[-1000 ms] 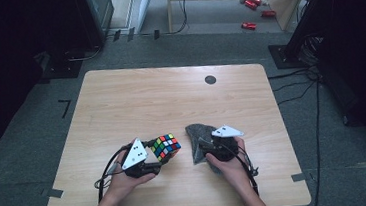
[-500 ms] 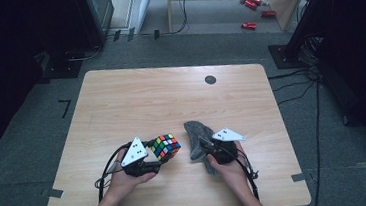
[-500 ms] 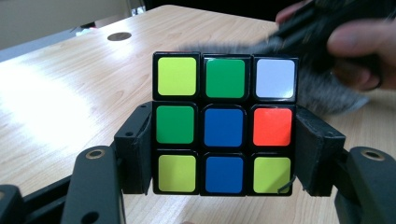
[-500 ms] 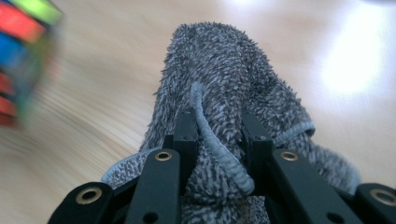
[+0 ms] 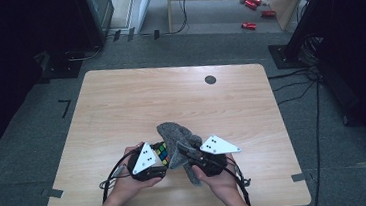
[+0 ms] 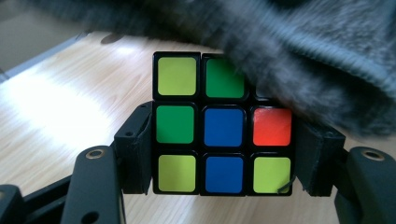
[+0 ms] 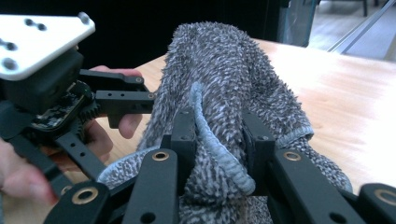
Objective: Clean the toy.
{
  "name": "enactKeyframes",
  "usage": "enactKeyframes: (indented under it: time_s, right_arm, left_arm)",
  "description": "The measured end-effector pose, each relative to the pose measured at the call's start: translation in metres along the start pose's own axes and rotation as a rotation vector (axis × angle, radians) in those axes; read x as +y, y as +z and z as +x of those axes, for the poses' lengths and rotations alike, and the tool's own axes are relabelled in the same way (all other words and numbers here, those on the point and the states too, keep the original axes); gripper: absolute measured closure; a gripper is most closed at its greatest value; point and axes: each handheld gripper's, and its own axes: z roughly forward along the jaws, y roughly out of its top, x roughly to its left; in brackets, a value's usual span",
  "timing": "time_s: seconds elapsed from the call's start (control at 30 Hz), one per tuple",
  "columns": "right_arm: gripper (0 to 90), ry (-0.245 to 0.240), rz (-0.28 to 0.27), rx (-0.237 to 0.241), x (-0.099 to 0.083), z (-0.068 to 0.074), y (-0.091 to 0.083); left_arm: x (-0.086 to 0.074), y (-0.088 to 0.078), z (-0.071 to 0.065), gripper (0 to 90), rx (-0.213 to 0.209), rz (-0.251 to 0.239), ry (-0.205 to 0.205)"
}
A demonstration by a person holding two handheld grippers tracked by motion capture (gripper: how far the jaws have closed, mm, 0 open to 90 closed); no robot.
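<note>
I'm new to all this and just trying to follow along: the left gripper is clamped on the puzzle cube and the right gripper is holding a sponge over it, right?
Not quite. The right gripper holds a grey towel, not a sponge; the right gripper view shows its fuzzy weave and stitched hem pinched between the jaws. The rest is right: the left gripper is clamped on the puzzle cube, with the towel draped over it.

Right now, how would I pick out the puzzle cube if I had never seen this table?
Start at the wooden table and look to its near edge, where the person's two hands come in. The puzzle cube sits clamped in the left gripper, just left of the grey fuzzy cloth held in the right gripper. Its black frame and bright green, blue, yellow and red squares set it apart.
</note>
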Motion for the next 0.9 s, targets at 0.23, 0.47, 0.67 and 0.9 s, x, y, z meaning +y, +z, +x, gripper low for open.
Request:
enactKeyframes:
  time_s: [0.23, 0.47, 0.67, 0.9]
  right_arm:
    - [71.9, 0.058, 0.006, -0.01, -0.005, -0.017, 0.0]
    - [71.5, 0.116, 0.047, -0.078, -0.011, -0.031, 0.0]
    - [70.5, 0.063, -0.051, 0.019, 0.005, -0.007, -0.01]
    - [70.7, 0.08, -0.016, 0.001, -0.004, -0.009, 0.0]
  left_arm:
    - [0.003, -0.01, 0.001, 35.2, -0.004, -0.079, 0.002]
    - [0.003, -0.012, 0.005, 35.2, 0.011, -0.088, -0.004]
    - [0.002, -0.006, 0.0, 35.2, 0.005, -0.058, 0.017]
    - [0.004, -0.01, 0.0, 35.2, 0.001, -0.079, 0.017]
